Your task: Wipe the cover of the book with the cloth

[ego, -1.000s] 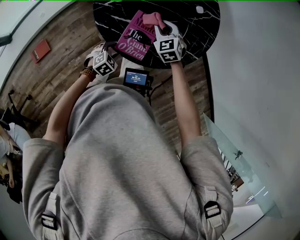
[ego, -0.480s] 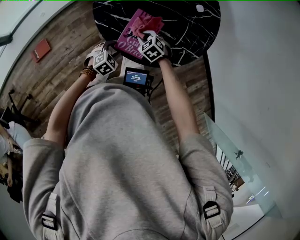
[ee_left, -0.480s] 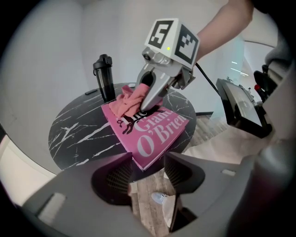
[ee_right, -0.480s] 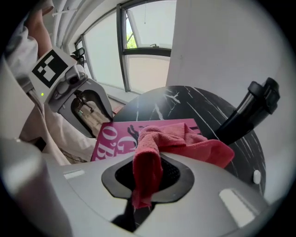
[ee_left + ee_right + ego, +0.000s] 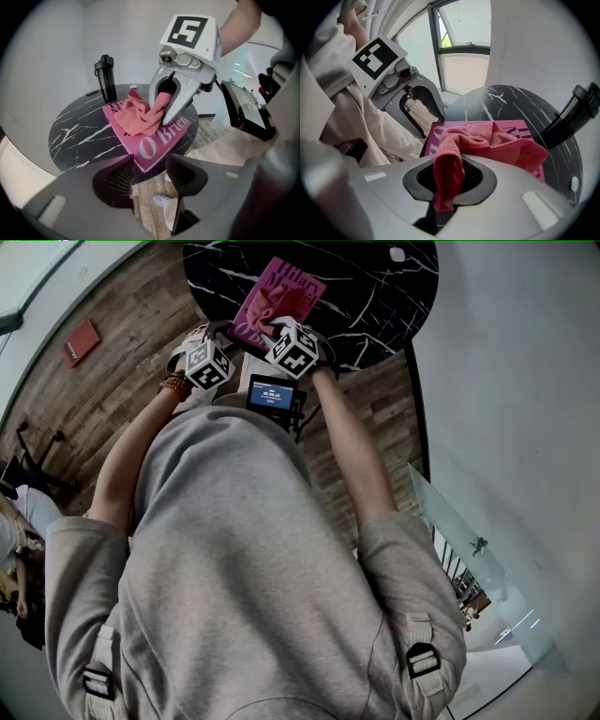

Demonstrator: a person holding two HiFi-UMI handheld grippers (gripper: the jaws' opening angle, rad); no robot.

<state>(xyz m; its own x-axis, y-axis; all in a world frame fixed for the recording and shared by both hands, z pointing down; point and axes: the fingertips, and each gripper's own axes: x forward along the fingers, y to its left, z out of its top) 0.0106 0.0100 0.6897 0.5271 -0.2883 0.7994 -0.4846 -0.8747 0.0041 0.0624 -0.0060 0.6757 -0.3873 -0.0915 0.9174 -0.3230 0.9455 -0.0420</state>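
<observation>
Right now your right tongs (image 5: 447, 187) are clamped on one narrow fold of the cloth (image 5: 487, 143), and the rest of it lies bunched on the book (image 5: 154, 145) just ahead of their tips. With so little cloth in the grip, a hard drag across the cover could pull the fold free.

Your left tongs (image 5: 149, 165) stand open with nothing pinched. The book's near corner sits just in front of them, about level with the gap between their tips, at the desk (image 5: 75, 136) edge nearest them. Nothing is pinning the book, so I'd expect a wipe drawn back toward you to slide it over that edge, or turn it.

Past the book's far side stands a bottle (image 5: 105, 77). A long push away from you could shove the book into it and tip it.
</observation>
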